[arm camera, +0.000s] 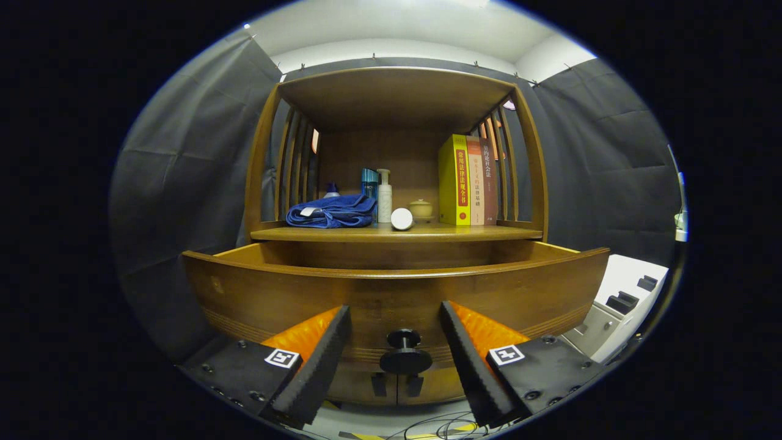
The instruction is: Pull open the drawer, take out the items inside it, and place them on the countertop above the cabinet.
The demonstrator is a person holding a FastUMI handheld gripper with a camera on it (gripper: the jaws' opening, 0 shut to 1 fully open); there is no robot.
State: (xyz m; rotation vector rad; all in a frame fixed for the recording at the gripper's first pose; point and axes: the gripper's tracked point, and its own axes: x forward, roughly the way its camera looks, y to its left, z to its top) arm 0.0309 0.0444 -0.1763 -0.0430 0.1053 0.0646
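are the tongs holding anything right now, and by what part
Nothing is held. The tongs are open, their fingers standing apart on either side of the black knob on the pulled-out drawer, neither touching it.

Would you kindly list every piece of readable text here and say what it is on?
"常用法律法规全书", as best I can read: yellow book, spine.
Two brown books beside it: titles too blurred.
Pump bottle: too small to read.
Open tongs, either side of the drawer knob: coded squares, no words.
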